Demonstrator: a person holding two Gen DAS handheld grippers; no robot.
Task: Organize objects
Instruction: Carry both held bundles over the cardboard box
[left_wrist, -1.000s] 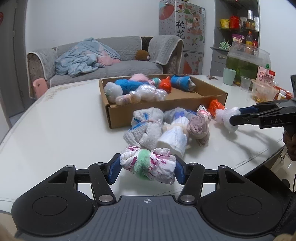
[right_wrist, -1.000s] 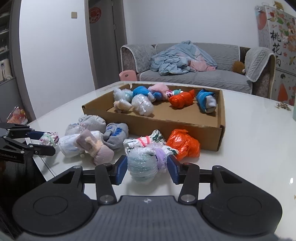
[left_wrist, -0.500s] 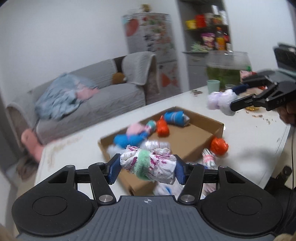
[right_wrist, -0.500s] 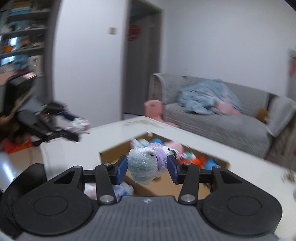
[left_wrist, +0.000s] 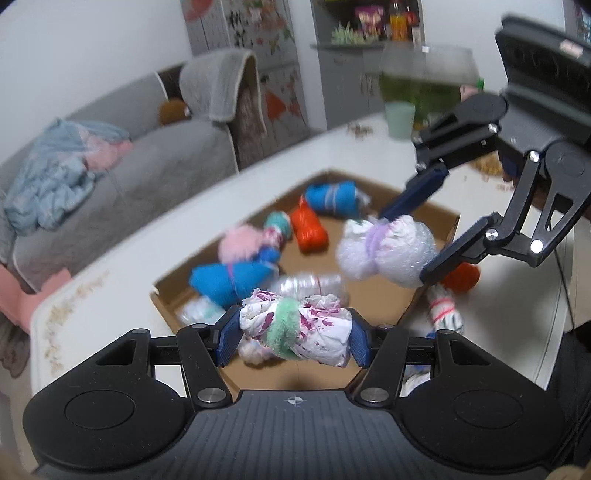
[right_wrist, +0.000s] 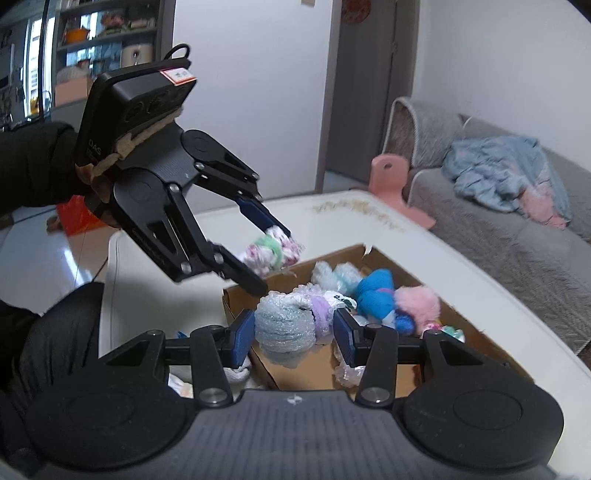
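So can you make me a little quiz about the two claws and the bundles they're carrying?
1. True or false: the left claw holds a white bundle with a green band.
2. What holds the bubble-wrap bundle with a purple band? A) right claw B) nothing C) a bare hand
3. Which container, with other bundles lying inside it, shows beneath both claws?

Key: 1 true; 2 A; 3 the cardboard box.

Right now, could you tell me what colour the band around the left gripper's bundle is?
Mint green, on the white, magenta-speckled bundle; clearest in the left wrist view.
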